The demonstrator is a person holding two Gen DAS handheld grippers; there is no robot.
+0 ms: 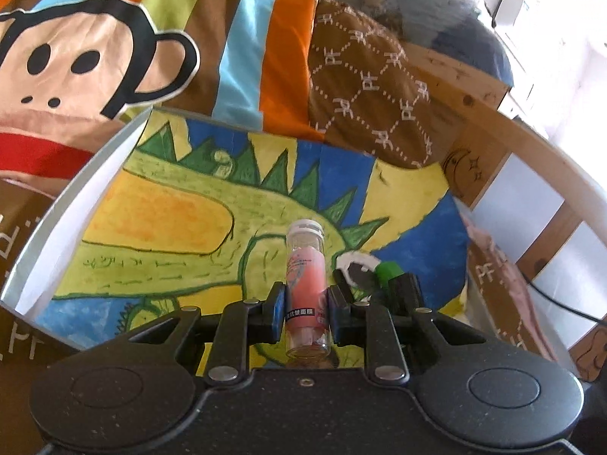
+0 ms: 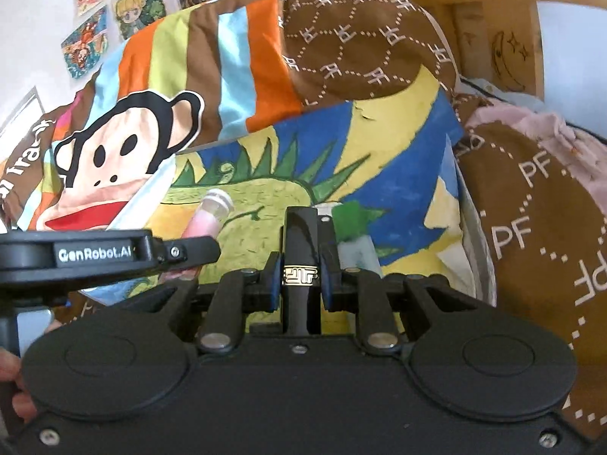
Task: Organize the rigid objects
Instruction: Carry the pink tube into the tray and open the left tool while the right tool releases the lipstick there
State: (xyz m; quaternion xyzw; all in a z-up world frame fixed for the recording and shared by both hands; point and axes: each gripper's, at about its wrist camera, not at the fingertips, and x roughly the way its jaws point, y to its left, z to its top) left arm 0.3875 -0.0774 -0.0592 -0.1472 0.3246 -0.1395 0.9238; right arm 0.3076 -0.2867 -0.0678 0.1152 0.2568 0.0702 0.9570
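The left gripper (image 1: pixel 306 299) is level over the painted board (image 1: pixel 159 235), its fingers clamped on a clear bottle (image 1: pixel 306 276) (pink label, white cap) that points forward. Just to its right, the right gripper (image 2: pixel 301 276) is likewise level, fingers pinching a black tube (image 2: pixel 301 242) with a gold band. A green-capped item (image 2: pixel 351 220) lies on the board just beyond.

The painted board (image 1: pixel 189 204) shows a green dinosaur on blue and yellow. The quilt (image 1: pixel 95 57) has a monkey face with orange, blue, brown stripes. The bottle (image 1: pixel 306 276) wears pink.
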